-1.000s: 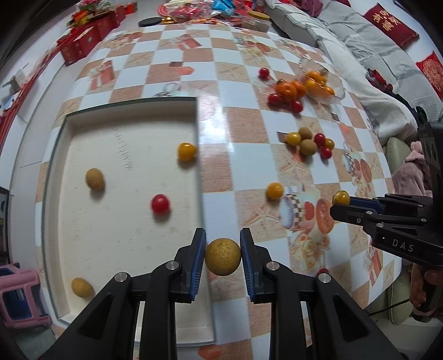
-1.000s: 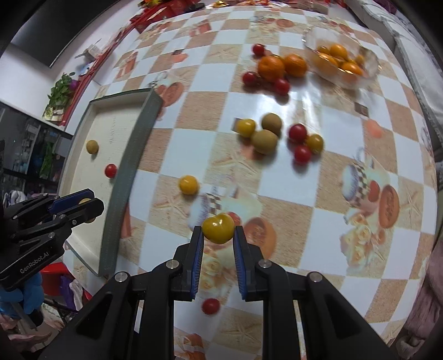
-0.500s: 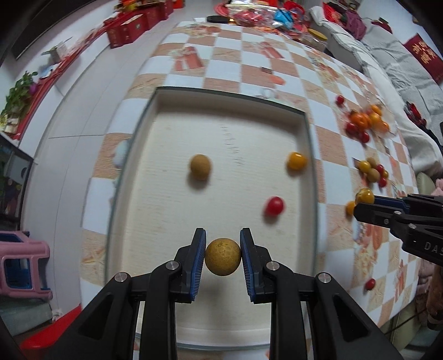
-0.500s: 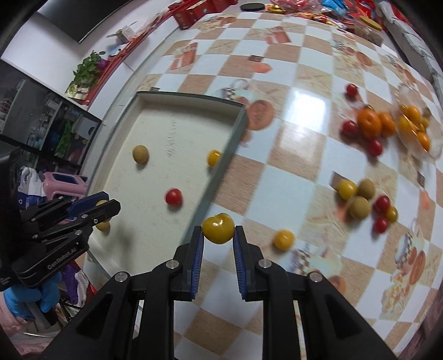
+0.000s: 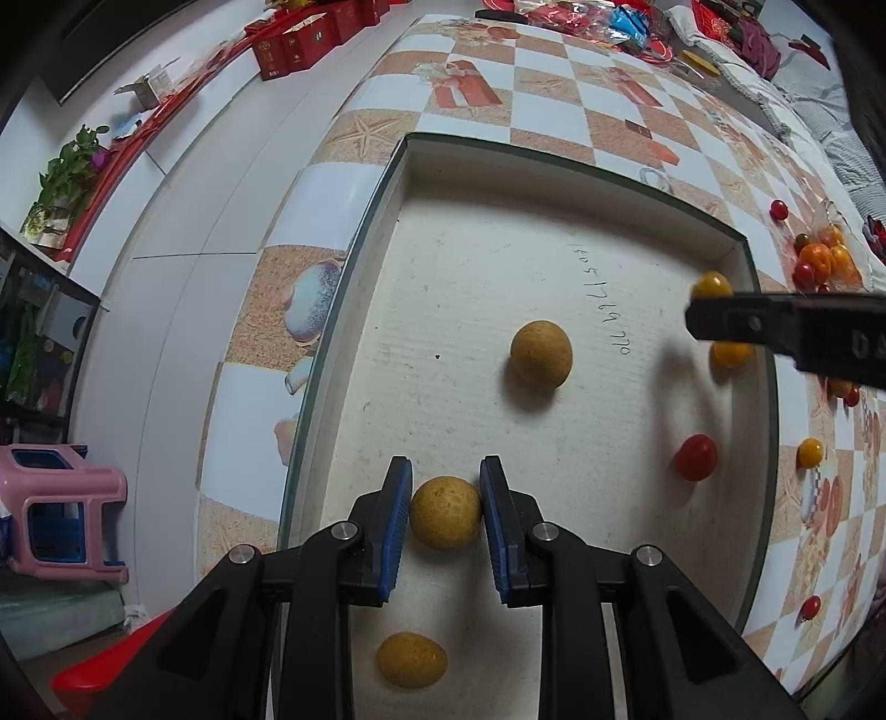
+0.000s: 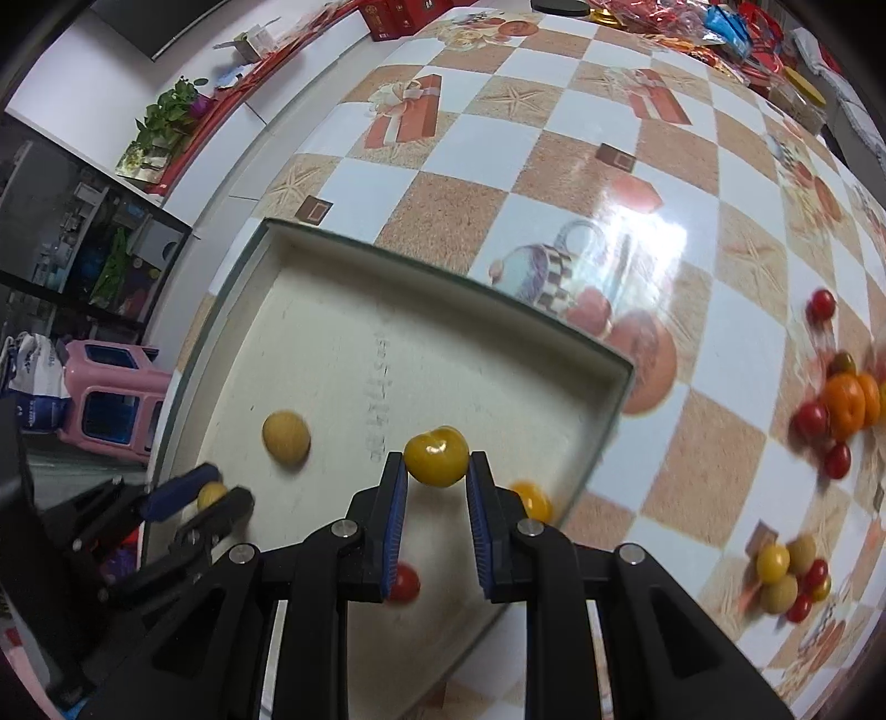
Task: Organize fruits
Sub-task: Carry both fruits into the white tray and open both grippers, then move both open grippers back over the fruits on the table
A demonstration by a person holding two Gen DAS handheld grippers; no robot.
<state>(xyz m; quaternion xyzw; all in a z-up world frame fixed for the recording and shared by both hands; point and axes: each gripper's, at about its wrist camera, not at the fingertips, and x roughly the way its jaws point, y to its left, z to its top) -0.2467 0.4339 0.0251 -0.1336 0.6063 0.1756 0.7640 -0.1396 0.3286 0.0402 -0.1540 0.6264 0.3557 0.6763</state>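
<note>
My left gripper [image 5: 446,512] is shut on a tan round fruit [image 5: 444,512] and holds it over the near left part of the shallow white tray [image 5: 354,260]. My right gripper [image 6: 437,471] is shut on a yellow tomato [image 6: 436,456] over the tray's right side [image 6: 614,410]; it also shows in the left wrist view [image 5: 711,285]. In the tray lie two tan fruits [image 5: 540,353] [image 5: 411,659], a red tomato [image 5: 695,457] and a yellow tomato [image 5: 731,353]. The left gripper shows at the left of the right wrist view [image 6: 213,495].
Loose fruit lies on the checkered tablecloth right of the tray: oranges and red tomatoes [image 6: 844,401], a mixed cluster [image 6: 789,576], single tomatoes [image 5: 809,452] [image 5: 809,607]. A pink stool [image 5: 61,515] stands on the floor to the left. Red boxes [image 5: 299,33] are at the far edge.
Both grippers have moved left from the tablecloth to over the tray, each still holding its fruit. The right gripper has come in above the tray's right side.
</note>
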